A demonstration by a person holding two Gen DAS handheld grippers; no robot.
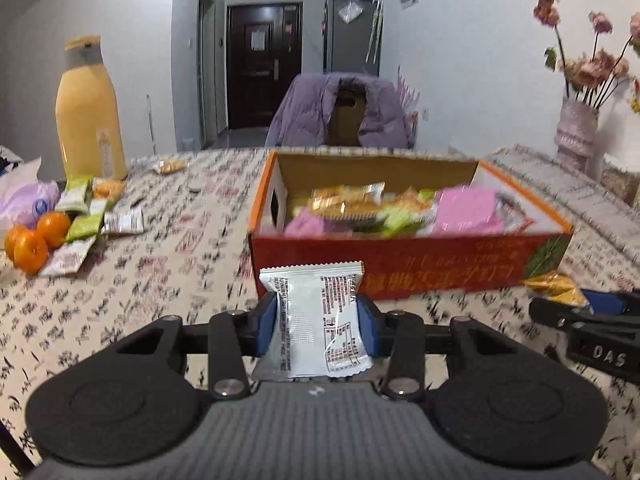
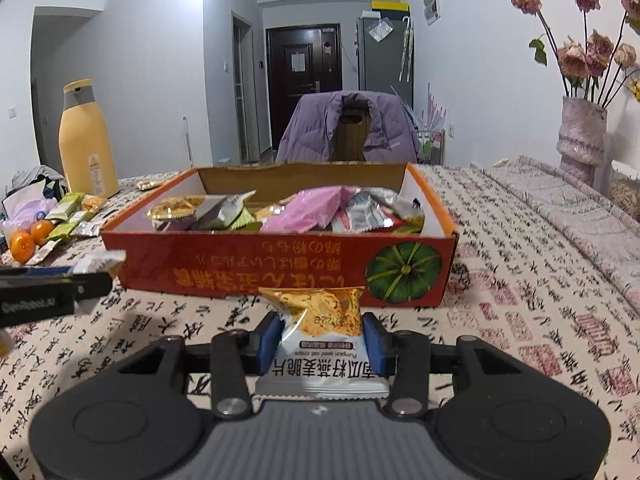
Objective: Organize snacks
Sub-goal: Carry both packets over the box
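Observation:
My left gripper (image 1: 318,312) is shut on a white snack packet (image 1: 320,316) printed with small text, held just above the table in front of the red cardboard box (image 1: 400,264). In the right wrist view my right gripper (image 2: 322,336) is shut on a gold and white snack packet (image 2: 320,332), also short of the red cardboard box (image 2: 240,264). The box holds several packets, pink (image 2: 304,208), gold and green. The left gripper (image 2: 60,284) shows at the left edge there. Loose snack packets (image 1: 96,220) lie at the far left of the table.
A yellow bottle (image 1: 88,112) stands at the back left beside oranges (image 1: 32,244) and a plastic bag (image 1: 24,196). A pink vase with dried flowers (image 2: 582,136) stands at the right. A chair with a purple jacket (image 2: 348,128) is behind the table. One small packet (image 1: 170,166) lies behind.

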